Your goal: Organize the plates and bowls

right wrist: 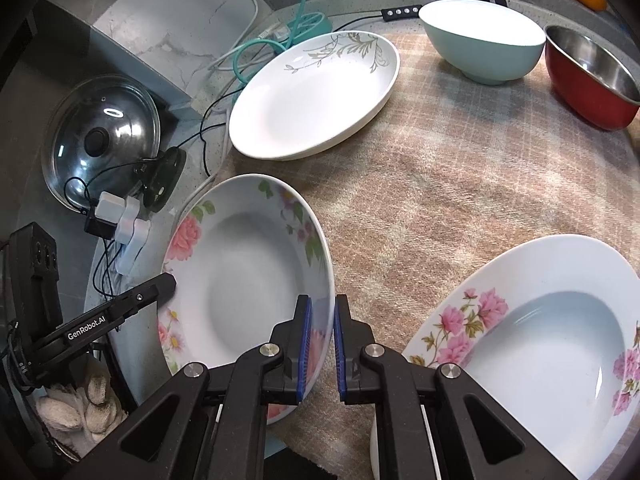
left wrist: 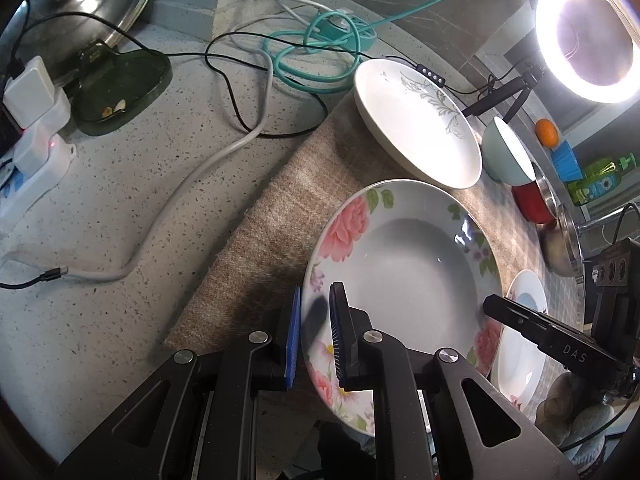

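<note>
Left gripper (left wrist: pixel 316 336) pinches the near rim of the rose-patterned deep plate (left wrist: pixel 404 264), lower centre of its view; right gripper (right wrist: pixel 320 344) clamps the opposite rim of the same plate, which is tilted over the plaid cloth (right wrist: pixel 432 184). Second floral plate (right wrist: pixel 552 340) lower right, leaf-print white plate (right wrist: pixel 312 96) upper centre. Mint bowl (right wrist: pixel 484 40) and red bowl (right wrist: pixel 592 76) upper right.

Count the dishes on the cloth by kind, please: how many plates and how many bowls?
Plates: 3 (rose plate, pink-flower plate, leaf-pattern plate)
Bowls: 2 (mint bowl, red steel bowl)
Total: 5
</note>
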A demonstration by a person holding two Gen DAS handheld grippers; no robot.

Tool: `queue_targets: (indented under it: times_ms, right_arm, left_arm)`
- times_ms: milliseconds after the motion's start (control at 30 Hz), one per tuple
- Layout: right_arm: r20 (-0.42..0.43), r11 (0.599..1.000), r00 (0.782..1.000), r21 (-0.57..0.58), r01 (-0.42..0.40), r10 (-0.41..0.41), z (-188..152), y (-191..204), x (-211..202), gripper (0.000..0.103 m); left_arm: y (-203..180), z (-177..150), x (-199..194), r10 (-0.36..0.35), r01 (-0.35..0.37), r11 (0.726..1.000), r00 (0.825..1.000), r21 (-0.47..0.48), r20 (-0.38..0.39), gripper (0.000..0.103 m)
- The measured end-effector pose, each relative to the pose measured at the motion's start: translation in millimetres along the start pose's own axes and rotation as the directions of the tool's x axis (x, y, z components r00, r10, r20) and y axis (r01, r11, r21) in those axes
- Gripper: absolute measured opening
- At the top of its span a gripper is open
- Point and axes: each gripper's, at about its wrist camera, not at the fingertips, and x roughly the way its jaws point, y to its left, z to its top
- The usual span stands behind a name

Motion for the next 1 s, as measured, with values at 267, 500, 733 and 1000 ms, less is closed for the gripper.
queue_targets:
  times_ms: [267, 500, 733, 1000]
  right_arm:
    - [0.04, 0.999, 0.999, 0.032, 0.004, -0.005, -4.0, -16.5, -26.4, 0.01]
    - [0.072, 0.996, 0.997, 0.088, 0.021, -0.027, -13.1, -40.4, -49.2, 0.01]
    - [0.1, 0.987, 0.993, 0.159, 0.038, -0.055, -27.8, -68.8, -70.3, 0.01]
    - [0.125, 0.97, 0.988, 0.234, 0.062, -0.093, -47.6, -98.5, -91.1, 0.01]
  left_arm:
    - [-24.9, 2.8, -7.0, -0.027, 0.026, 0.998, 1.0, 0.054, 0.016, 0.013]
    - [-53.0, 2.5, -3.6, -0.063, 0.063, 0.992, 0.998, 0.11, 0.0, 0.013]
    - [-86.4, -1.8, 4.1, -0.087, 0.091, 0.979, 0.996, 0.181, -0.028, 0.013]
    - [-123.8, -9.6, 15.8, -0.112, 0.126, 0.957, 0.991, 0.262, -0.069, 0.013]
